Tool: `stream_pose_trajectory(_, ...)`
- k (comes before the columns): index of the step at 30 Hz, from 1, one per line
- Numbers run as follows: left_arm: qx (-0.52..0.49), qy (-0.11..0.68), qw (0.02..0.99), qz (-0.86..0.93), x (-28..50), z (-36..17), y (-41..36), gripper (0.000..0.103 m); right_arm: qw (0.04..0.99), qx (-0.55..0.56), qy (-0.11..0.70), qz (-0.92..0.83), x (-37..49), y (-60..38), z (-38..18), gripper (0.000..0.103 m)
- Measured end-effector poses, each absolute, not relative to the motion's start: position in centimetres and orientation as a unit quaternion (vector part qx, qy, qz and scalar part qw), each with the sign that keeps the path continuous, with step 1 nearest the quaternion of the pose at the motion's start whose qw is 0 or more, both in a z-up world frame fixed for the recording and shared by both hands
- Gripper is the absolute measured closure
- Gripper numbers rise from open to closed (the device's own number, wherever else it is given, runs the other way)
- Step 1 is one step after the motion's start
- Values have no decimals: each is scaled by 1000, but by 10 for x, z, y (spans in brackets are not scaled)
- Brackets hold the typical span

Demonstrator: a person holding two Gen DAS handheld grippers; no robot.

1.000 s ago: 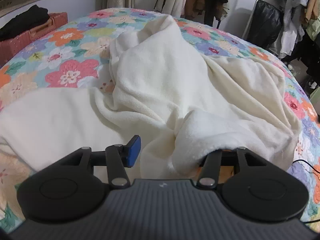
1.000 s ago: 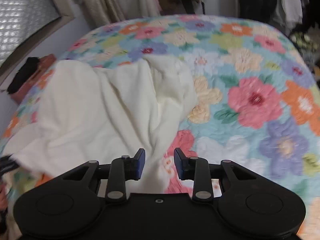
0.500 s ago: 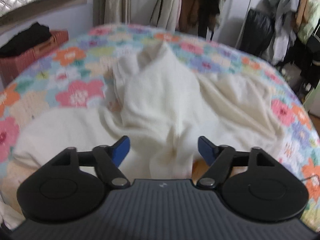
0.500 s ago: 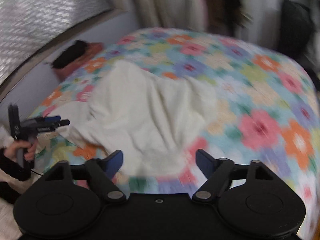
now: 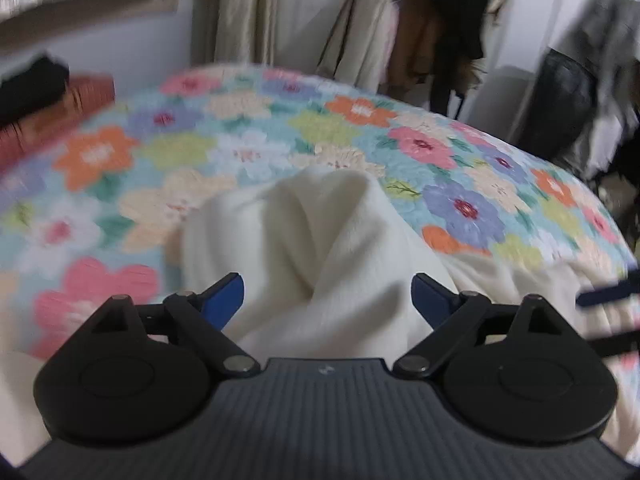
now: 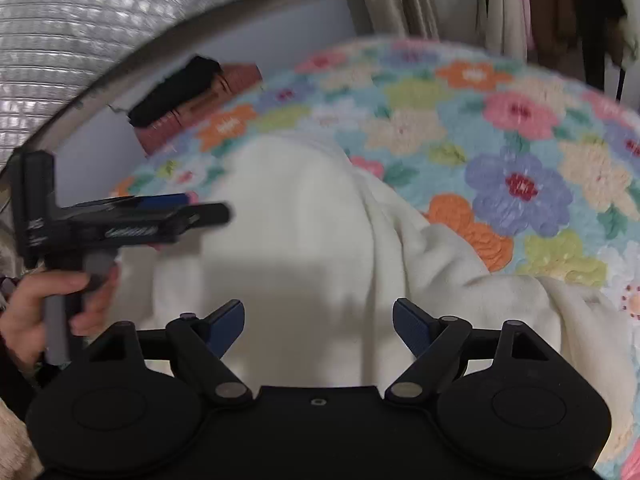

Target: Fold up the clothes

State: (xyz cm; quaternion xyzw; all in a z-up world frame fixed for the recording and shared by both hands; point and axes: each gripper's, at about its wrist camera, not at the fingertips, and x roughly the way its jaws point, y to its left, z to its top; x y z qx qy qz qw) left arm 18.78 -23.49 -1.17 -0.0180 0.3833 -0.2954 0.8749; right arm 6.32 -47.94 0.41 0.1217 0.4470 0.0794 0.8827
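A cream fleece garment (image 5: 320, 220) lies crumpled on the floral quilt (image 5: 240, 148), one rounded end humped up toward the far side. My left gripper (image 5: 327, 284) hovers just over it, its jaws opening, blue pads apart and not pressing on the cloth. In the right wrist view the same garment (image 6: 300, 220) spreads under my right gripper (image 6: 319, 308), which is open with nothing pinched. At that view's left edge a hand (image 6: 36, 304) holds the left gripper (image 6: 200, 210) over the cloth. Both views are motion-blurred.
A red-brown box (image 5: 80, 92) with a black item (image 5: 32, 84) on top sits beside the bed at the far left. Clothes hang on a rack (image 5: 432, 40) behind the bed. A black bag (image 5: 560, 96) stands at the back right.
The left gripper let go of the cream fold it pinched and opened wide. The right gripper opened too. Both hands swept sideways across the bed and now sit side by side over the garment.
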Motion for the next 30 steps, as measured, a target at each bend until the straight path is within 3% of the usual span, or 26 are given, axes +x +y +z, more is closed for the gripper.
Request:
stream_pose_trajectory(1,-33,410,860,-301,199,-23,-240,23,875,123,462,76,71,-483,0,18)
stream_pose_trajectory(2,-47,436,845,-307,211,-35,-245,59,869,124,474,73,77,-486,-3,18)
stream_pose_trajectory(4,-141,467,806,-335,210,-50,-227,84,858,125,493,70,85,-490,-8,18)
stream_pose_trajectory(6,-196,477,780,-355,198,-59,-206,86,849,125,509,73,92,-493,-13,18)
stream_pose_trajectory(10,-170,448,801,-359,146,-61,-166,87,848,111,511,90,111,-496,-14,18)
stream_pose_trajectory(13,-212,463,782,-359,132,-75,-149,87,869,124,467,106,127,-502,-5,18)
stream_pose_trajectory(23,-176,446,783,-396,106,-81,-155,87,832,312,425,173,192,-482,-24,18)
stream_pose_trajectory(27,-188,438,772,-420,111,-90,-148,87,831,230,470,191,209,-422,-30,15)
stream_pose_trajectory(30,-193,438,766,-429,114,-94,-146,87,829,99,515,193,210,-374,-41,14)
